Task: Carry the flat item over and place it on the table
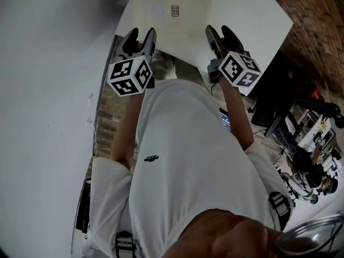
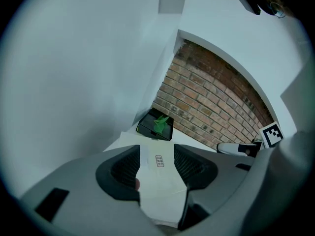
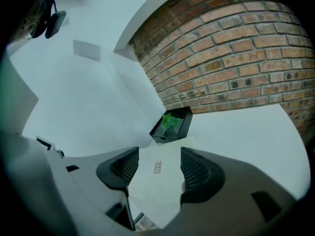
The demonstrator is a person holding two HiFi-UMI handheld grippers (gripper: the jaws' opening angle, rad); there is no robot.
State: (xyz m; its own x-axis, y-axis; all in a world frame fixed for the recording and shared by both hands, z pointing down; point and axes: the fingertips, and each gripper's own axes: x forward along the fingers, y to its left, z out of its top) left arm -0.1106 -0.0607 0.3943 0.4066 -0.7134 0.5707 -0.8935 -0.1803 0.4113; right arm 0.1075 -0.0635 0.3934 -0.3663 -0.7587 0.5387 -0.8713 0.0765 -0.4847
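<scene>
Both grippers, left [image 1: 141, 37] and right [image 1: 220, 35], are hovering with jaws spread at the table's [image 1: 255, 15] near edge, where the envelope [image 1: 174, 28] is lying flat, looking light, thin and floppy, probably best pinched along that slightly overhanging near edge.

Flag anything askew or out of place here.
Only the cream envelope stands out: it lies on the white table, but its near edge seems to jut past the table's edge. The left claw and right claw stand open there, not pinching it. Nothing looks spilled or damaged.
</scene>
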